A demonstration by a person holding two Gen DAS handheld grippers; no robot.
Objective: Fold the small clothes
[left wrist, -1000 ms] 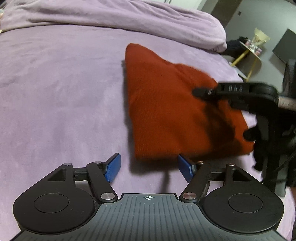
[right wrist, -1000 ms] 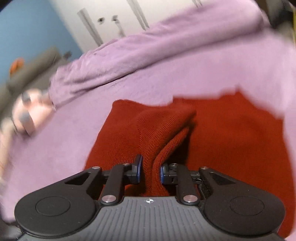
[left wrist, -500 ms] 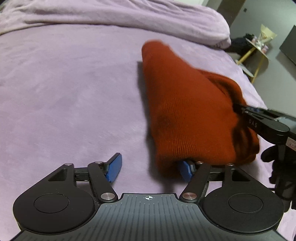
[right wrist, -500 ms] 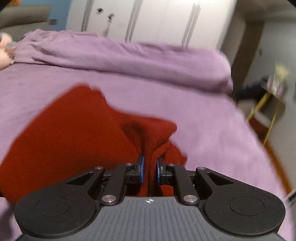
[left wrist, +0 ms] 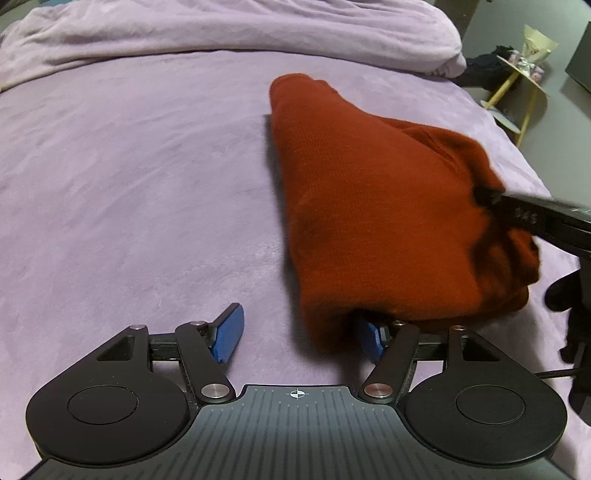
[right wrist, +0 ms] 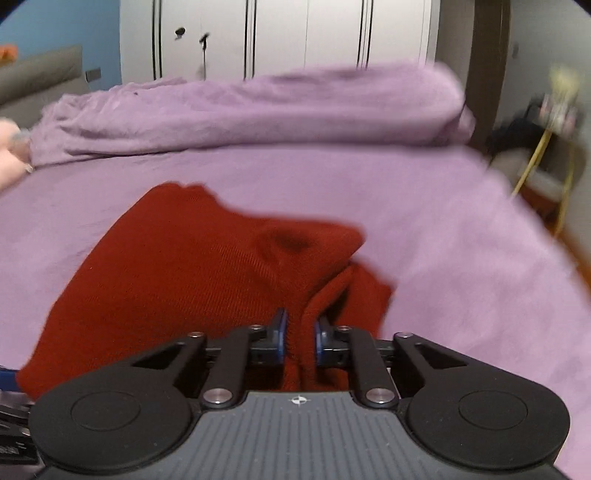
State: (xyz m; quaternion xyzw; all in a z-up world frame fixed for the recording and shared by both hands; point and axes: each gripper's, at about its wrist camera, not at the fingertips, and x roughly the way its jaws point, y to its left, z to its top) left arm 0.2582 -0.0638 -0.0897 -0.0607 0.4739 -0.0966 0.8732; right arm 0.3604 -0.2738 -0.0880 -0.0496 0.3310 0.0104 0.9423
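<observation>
Because the red knit garment [left wrist: 373, 206] is soft and light, it will sag, so a hem or corner is the best hold. It lies on the purple bed [left wrist: 129, 192]. The right gripper [right wrist: 299, 334] pinches a fold narrowly; the left gripper [left wrist: 299, 332] stands wide, holding nothing. The right gripper's arm carries small letters, too blurred to read.

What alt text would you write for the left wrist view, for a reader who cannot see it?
A red knit garment, partly folded, lies on a purple bed cover, its right edge pinched and lifted by the right gripper. The left gripper is open in the foreground, its right blue pad partly under the garment's near corner. A rumpled purple blanket lies behind.
</observation>
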